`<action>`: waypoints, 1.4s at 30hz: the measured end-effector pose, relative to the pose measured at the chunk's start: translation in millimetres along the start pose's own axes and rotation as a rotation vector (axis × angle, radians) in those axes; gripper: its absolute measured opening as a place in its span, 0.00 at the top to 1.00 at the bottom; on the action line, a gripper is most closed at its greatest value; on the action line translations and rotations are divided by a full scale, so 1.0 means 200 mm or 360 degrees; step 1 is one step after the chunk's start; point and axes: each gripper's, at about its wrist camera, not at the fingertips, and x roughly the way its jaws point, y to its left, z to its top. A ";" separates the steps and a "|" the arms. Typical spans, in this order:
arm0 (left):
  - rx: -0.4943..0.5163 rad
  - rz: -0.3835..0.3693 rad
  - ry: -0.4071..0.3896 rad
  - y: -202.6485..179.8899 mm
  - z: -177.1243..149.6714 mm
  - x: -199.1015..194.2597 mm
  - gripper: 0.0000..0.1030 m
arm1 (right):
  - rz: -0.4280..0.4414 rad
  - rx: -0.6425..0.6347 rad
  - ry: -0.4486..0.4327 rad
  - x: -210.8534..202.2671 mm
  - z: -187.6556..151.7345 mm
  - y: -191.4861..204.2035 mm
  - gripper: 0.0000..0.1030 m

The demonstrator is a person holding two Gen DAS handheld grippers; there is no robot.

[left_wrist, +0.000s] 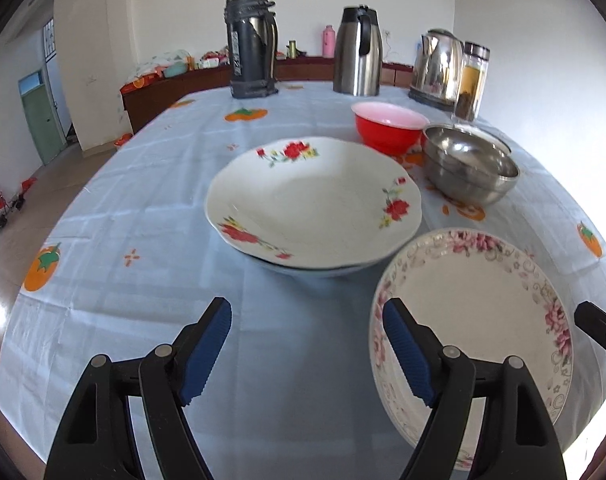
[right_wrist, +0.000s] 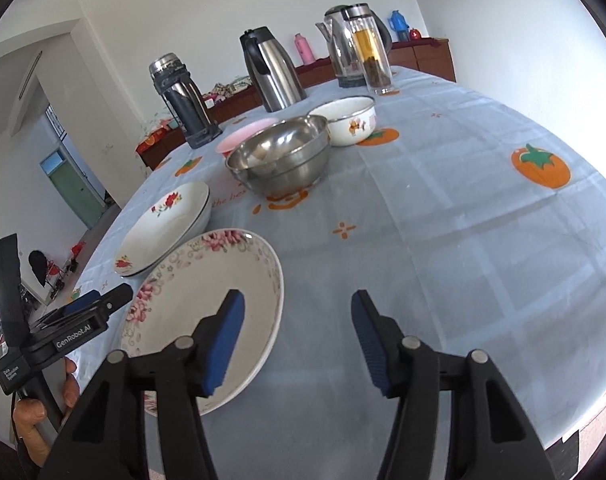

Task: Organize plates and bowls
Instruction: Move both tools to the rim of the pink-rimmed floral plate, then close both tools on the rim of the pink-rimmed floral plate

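Both claws (left_wrist: 307,354) (right_wrist: 297,344) wide apart, empty

Pink-flowered plate (left_wrist: 475,304), red bowl (left_wrist: 387,128), orange-fruited pale-blue tablecloth (left_wrist: 143,208).

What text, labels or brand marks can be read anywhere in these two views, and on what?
"GenRobot.AI": on the left gripper body, right wrist view.
"the be...": cut-off orange script on the tablecloth by the steel bowl.
Small white lettering on the left gripper's handle: too blurred.
Label on the dark thermos: unreadable.
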 end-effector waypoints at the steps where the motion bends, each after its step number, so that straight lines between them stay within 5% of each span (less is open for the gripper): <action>1: 0.0000 -0.0006 0.0014 0.00 0.00 0.01 0.22 | 0.0003 -0.0004 0.0013 0.01 0.00 0.00 0.48; 12: 0.0059 0.0014 0.0052 -0.09 -0.02 0.07 0.22 | 0.0047 0.0007 0.0137 0.11 -0.04 0.00 0.60; 25: 0.0048 -0.0025 0.0072 -0.10 -0.03 0.11 0.23 | 0.0043 0.0013 0.0111 0.14 -0.04 0.01 0.65; 28: 0.0027 -0.0095 0.0085 -0.10 -0.03 0.11 0.33 | 0.0053 0.0009 0.0104 0.15 -0.03 0.01 0.67; 33: -0.0022 -0.0293 0.0129 -0.12 -0.02 0.12 0.64 | 0.0115 0.0019 0.0121 0.17 -0.02 0.00 0.71; 42: -0.0036 -0.0341 0.0120 -0.14 -0.02 0.12 0.65 | 0.0186 0.0014 0.0124 0.18 -0.03 0.03 0.71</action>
